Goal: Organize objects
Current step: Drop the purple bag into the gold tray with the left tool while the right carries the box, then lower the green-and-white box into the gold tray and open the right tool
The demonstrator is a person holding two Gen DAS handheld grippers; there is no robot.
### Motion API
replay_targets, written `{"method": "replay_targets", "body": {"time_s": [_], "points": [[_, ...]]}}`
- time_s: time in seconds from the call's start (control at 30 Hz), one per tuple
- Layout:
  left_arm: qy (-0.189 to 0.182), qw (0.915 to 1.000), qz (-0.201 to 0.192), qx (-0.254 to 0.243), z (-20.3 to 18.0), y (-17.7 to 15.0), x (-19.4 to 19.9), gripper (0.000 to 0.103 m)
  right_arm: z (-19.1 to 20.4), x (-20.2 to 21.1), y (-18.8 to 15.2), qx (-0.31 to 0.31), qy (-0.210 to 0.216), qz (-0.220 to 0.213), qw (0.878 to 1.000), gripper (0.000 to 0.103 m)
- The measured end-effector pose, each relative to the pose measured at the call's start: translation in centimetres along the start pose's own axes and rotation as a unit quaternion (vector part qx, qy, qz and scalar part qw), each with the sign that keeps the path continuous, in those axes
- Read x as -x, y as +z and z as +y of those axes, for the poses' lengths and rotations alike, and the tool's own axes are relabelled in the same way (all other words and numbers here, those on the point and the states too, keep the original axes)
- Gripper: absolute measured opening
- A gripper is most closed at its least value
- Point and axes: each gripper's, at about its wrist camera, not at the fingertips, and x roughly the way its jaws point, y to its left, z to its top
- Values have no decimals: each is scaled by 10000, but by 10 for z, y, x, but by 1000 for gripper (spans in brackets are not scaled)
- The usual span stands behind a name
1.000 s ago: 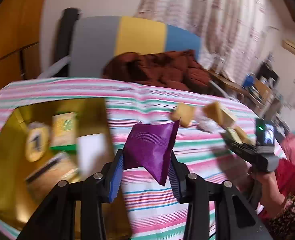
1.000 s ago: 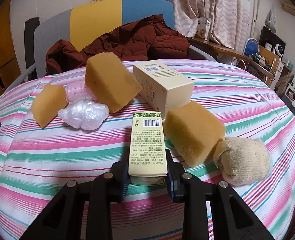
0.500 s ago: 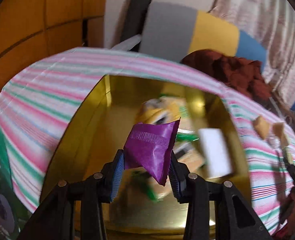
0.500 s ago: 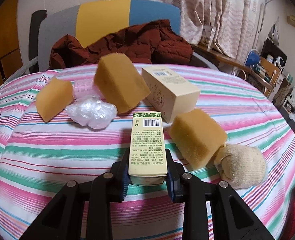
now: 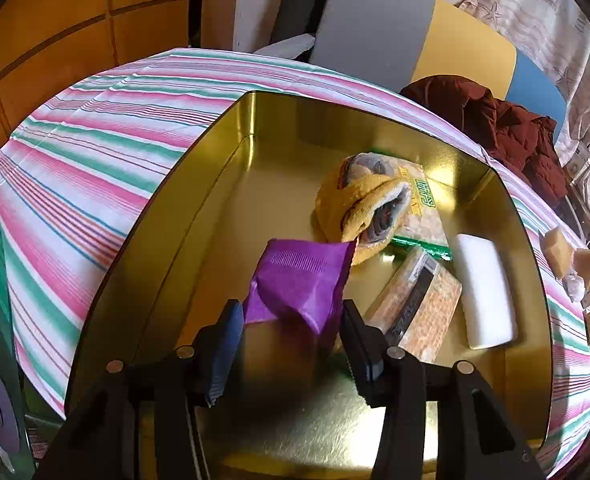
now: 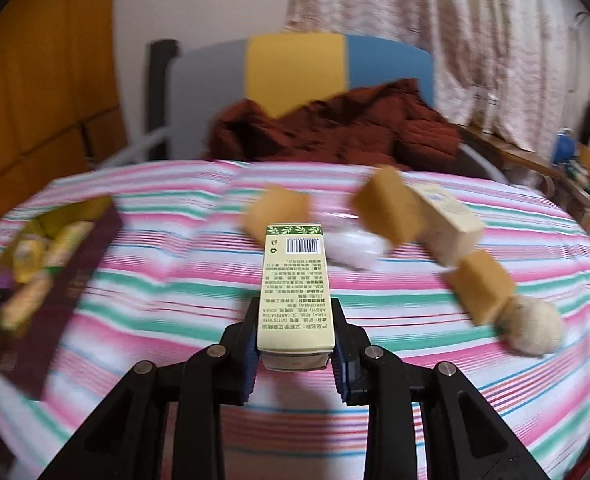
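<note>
From the left wrist camera, the left gripper (image 5: 289, 322) points down into a large gold tin (image 5: 199, 184) that sits on a table covered with a pink, green and white striped cloth (image 5: 79, 148). Its jaws have just been opening, and a purple packet (image 5: 299, 280) hangs between them: the packet's left corner touches the left pad, while whether the right pad still presses on it cannot be told. Further back in the tin lies a bundled yellow cloth (image 5: 355, 208) on top of a flat green-edged packet (image 5: 421, 216); to the right of these are a patterned orange box (image 5: 419, 308) and a white block (image 5: 485, 292) lying side by side. From the right wrist camera, which is blurred, the tin appears at the far left edge with yellow items inside. At centre, the right gripper (image 6: 293, 354) is clamped tight on a cream carton (image 6: 293, 292) with a barcode, held above the striped cloth. Beyond it, moving right, lie a tan sponge (image 6: 275, 212), a crumpled clear plastic bag (image 6: 355, 250), a second tan sponge (image 6: 389, 210), a pale box (image 6: 451, 224), a third tan sponge (image 6: 481, 288) and a beige rolled sock (image 6: 533, 328).
</note>
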Motion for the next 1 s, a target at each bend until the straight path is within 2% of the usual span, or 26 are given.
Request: {"method": "replay_targets", "body": {"time_s": [0.23,0.5,0.73,0.9,0.93,1.0], "points": [[28,9994,-354,-6,5,-15,26,50,94,24,5,487,1141,-134,9922,30],[137,9959,-878,185,13,-25,57,50,176,16,-1,854,1905,311,9775,30],[62,9936,-976,561,26,-24,67,50,224,-1,-8,1266,2007,650,9693,31],[28,9925,-1058,620,27,-25,73,50,229,-15,-12,1210,2027,824,9682,31],[6,9922,-1071,633,27,-25,74,50,228,-17,-13,1182,2048,860,9678,33],[3,9922,-1076,627,26,-25,74,50,228,-16,-13,1177,2040,862,9680,42]]}}
